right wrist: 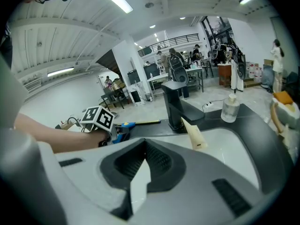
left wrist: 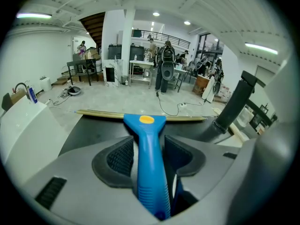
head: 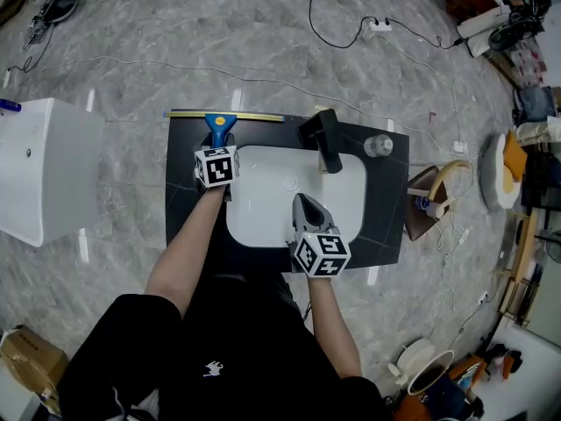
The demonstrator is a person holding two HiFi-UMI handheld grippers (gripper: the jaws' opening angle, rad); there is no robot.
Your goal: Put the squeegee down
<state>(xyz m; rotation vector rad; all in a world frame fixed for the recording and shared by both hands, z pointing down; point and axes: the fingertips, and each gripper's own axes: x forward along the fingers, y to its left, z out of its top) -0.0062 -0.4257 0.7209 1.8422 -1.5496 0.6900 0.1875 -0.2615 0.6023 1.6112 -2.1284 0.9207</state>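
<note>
Right gripper (head: 302, 203): closed, empty, over sink (head: 254, 217)
Left gripper (head: 218, 145): slack around squeegee (head: 220, 123) handle, behind sink
Risk: pad snags handle, dragging squeegee

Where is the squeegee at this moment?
In the head view the squeegee is at the far left of the black countertop, beyond the white sink, its blue handle between the open jaws of the left tool.
</note>
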